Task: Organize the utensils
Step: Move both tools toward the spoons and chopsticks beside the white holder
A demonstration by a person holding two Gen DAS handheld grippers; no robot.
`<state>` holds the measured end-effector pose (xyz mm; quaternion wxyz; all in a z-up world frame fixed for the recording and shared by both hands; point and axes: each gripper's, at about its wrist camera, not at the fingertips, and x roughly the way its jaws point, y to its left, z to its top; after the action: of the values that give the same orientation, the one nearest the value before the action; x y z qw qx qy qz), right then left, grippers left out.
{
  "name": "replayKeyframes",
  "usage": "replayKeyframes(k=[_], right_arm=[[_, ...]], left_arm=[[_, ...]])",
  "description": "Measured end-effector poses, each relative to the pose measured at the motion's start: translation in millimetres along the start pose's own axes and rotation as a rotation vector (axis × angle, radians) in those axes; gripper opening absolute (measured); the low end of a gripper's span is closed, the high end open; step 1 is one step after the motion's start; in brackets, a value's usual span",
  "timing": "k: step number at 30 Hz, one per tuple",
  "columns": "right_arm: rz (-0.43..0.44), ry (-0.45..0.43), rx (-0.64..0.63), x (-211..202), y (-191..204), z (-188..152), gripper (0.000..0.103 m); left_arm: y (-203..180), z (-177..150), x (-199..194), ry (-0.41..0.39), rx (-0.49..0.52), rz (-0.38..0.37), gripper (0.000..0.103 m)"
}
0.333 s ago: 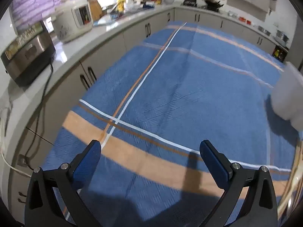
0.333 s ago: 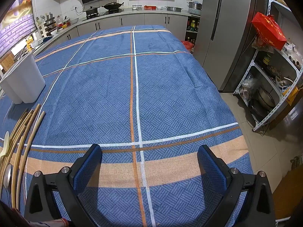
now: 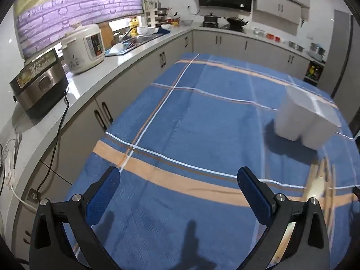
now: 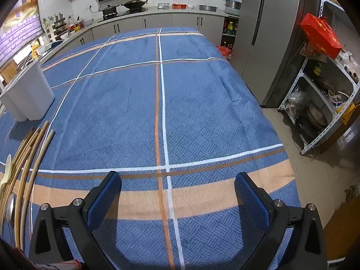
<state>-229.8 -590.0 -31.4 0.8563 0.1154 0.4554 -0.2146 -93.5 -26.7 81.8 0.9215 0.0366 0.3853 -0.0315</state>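
Note:
Several wooden chopsticks (image 4: pixel 33 148) lie in a bunch on the blue tablecloth at the left edge of the right wrist view, with a pale spoon (image 4: pixel 6 173) and a metal spoon (image 4: pixel 10 207) beside them. They show blurred at the right in the left wrist view (image 3: pixel 321 180). A white two-compartment holder (image 3: pixel 303 123) stands upright beyond them; it also shows in the right wrist view (image 4: pixel 27 94). My left gripper (image 3: pixel 177 191) is open and empty above the cloth, left of the utensils. My right gripper (image 4: pixel 177 193) is open and empty, right of the utensils.
The table (image 4: pixel 157 112) is covered by a blue checked cloth. A counter (image 3: pixel 90 85) with a rice cooker (image 3: pixel 86 47) and a metal appliance (image 3: pixel 38 85) runs along the left. A fridge (image 4: pixel 270 33) and a metal rack (image 4: pixel 326 103) stand to the right.
The left gripper has lifted and tilted up and to the right, bringing the white holder and chopsticks further into view. The right gripper has tilted up slightly. Both stay open.

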Motion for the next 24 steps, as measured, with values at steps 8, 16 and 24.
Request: replayKeyframes(k=[8,16,24], right_arm=[[-0.028,0.003,0.061,-26,4,-10,0.1],[0.041,-0.105,0.062,-96,30,-28,0.1],[0.05,-0.241,-0.003,-166,61,-44,0.1]], left_arm=[[-22,1,-50,-0.041,-0.003,-0.043,0.103],[-35,-2,-88,-0.112,0.017,-0.078,0.103],[-50,-9,-125,-0.197,0.062,-0.096,0.103]])
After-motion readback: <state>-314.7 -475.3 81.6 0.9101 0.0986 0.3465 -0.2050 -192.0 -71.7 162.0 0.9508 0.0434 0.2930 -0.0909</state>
